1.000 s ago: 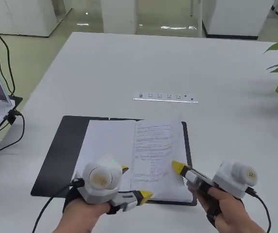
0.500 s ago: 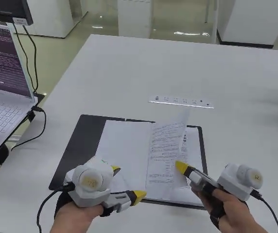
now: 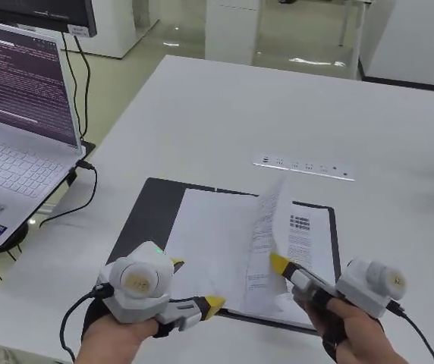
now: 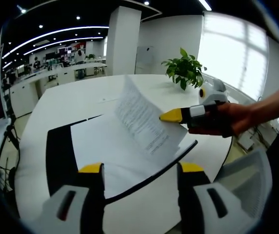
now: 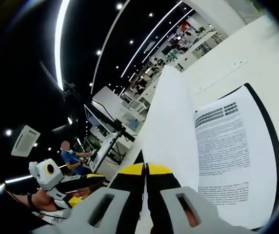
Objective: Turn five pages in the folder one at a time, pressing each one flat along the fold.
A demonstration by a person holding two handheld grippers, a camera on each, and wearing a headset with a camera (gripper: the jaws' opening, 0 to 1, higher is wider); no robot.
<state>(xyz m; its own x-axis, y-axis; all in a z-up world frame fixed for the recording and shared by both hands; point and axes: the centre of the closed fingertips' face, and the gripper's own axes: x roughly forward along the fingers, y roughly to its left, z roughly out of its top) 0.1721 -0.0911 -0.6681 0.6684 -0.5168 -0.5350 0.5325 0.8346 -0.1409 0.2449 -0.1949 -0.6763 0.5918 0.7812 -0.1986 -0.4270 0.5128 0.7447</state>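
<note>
**A:** While looking along the right gripper (image 5: pixel 146 170), gripping what?

**B:** Clenched on the lower edge of one page (image 5: pixel 169 122), jaws pressed together with the sheet between them. Lifted off the right half of the folder (image 3: pixel 145 220), standing roughly upright over the fold.

**A:** And the left gripper (image 3: pixel 196 284)?

**B:** Spread wide, grasping nothing. Hovering at the folder's near edge, over its left half.

**A:** How far along, then?

**B:** Mid-turn on this page, by the look of it. Not yet laid over, not yet pressed flat along the fold. Hard to count turned pages. Judging by the blank sheet lying flat on the folder's left half, probably at least one done, likely several left.

**A:** Anything around?

**B:** Open laptop (image 3: pixel 12 129) well to the left of the folder, with a cable (image 3: pixel 80 201) trailing between. Socket strip (image 3: pixel 304 166) beyond the folder's far edge. Nothing lying on the folder's left half. Only the left gripper near the landing spot, so worth keeping aside until pressing.
</note>
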